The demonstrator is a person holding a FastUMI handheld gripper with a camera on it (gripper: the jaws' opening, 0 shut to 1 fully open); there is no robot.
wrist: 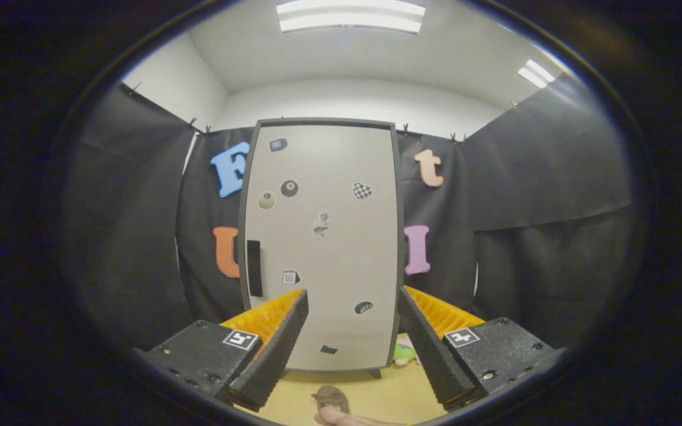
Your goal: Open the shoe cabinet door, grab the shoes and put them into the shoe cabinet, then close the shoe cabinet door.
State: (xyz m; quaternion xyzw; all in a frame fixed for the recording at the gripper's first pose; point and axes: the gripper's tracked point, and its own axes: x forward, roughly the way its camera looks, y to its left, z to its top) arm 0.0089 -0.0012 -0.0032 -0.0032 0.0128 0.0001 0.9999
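Note:
The shoe cabinet [323, 248] stands upright beyond my fingers, a tall grey door in a dark frame with several small stickers on it. Its door is closed, and a dark vertical handle [254, 268] sits on the left side at mid height. My gripper [353, 302] is open, nothing between its fingers, and the cabinet door shows through the gap. On the wooden floor [376, 393] below the gap lies a brownish shoe [330, 398], partly hidden by a person's finger [341, 418]. A pink and green shoe [404, 351] peeks out at the cabinet's right foot, behind the right finger.
Black cloth walls close in the booth on the left, right and behind the cabinet. The cabinet stands on short feet on the pale wooden floor. Ceiling lights shine overhead.

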